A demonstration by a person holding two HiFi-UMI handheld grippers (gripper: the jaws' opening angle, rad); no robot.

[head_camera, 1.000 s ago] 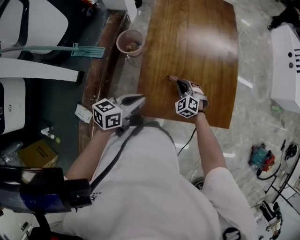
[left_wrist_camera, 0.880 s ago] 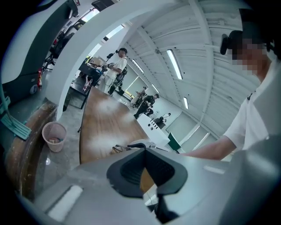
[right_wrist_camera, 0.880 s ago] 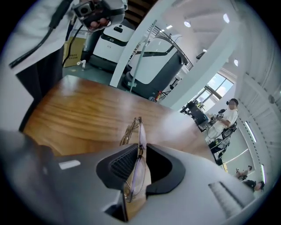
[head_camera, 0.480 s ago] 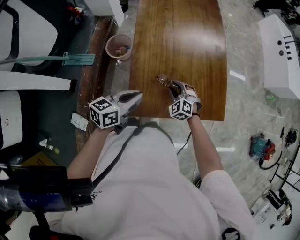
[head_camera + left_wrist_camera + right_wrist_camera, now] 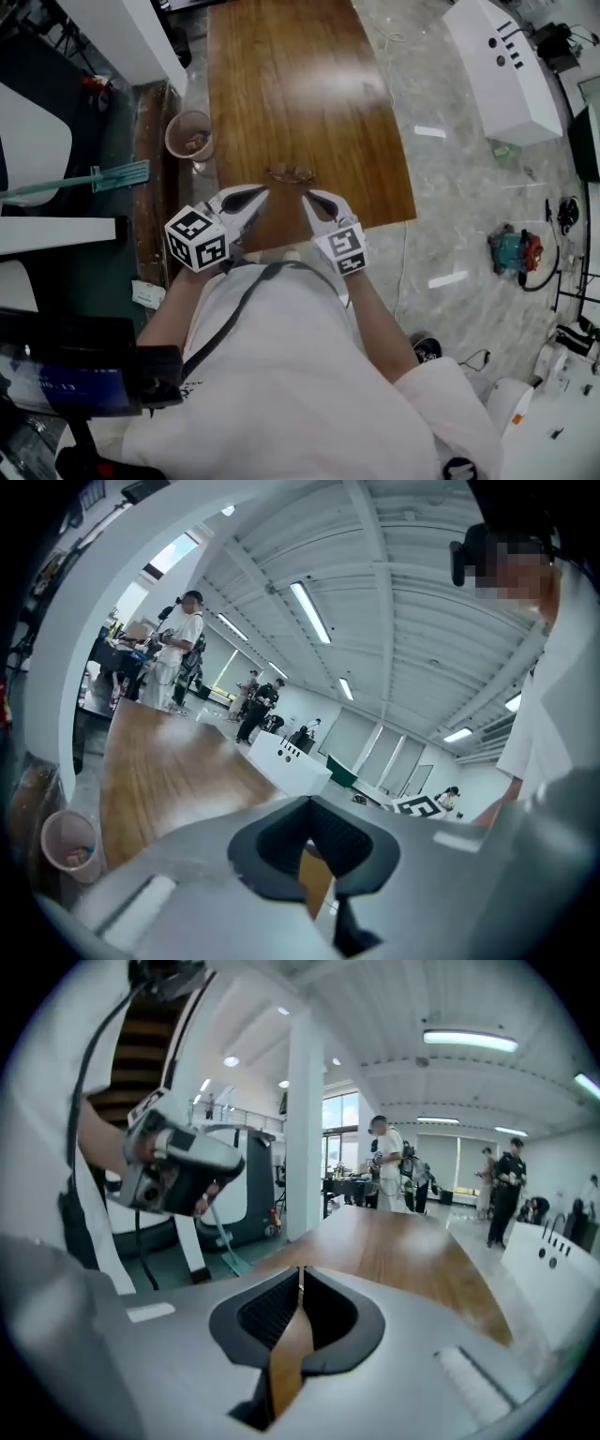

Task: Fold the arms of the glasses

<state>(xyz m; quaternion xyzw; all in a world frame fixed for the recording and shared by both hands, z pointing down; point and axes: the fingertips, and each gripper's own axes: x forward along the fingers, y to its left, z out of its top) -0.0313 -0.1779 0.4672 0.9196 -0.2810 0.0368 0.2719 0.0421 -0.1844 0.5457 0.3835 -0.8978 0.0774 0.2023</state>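
- Head view: glasses (image 5: 291, 174) on table (image 5: 281, 84), just beyond both gripper tips.
- State: left hand-held gripper (image 5: 259, 194) pressed together, empty; right hand-held gripper (image 5: 308, 198) closing, empty.
- Advised: nudge each arm inward gently.

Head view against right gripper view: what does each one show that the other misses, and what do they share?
Only the head view shows the glasses, lying on the wood just ahead of both grippers, a cup off the table's edge, and the right gripper from outside. Only the right gripper view shows that gripper's jaws, closing with nothing between them, and people standing at the far end of the room. Both show the wooden table and the left gripper.
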